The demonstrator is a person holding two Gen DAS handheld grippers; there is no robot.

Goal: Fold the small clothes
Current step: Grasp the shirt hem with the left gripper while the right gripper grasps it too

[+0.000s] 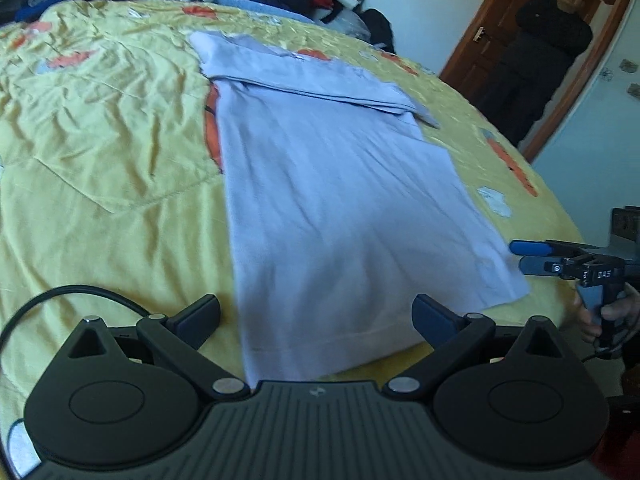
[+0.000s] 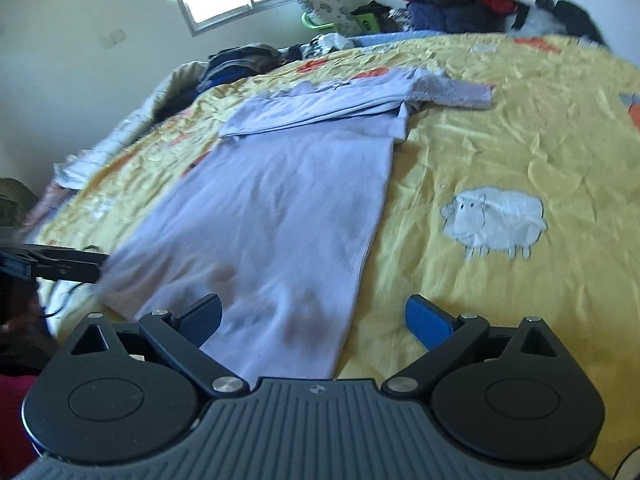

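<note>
So the shirt lies flat on the bed, sleeves already folded across its top, body still long. Both the left gripper and right gripper hover at the hem, jaws wide apart, empty.

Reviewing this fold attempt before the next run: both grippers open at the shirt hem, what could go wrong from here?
1. The folded sleeves lie loose on top of the shirt; lifting the hem may slide them off.
2. The yellow bedspread is wrinkled, so the left gripper or right gripper might pinch it too.
</note>
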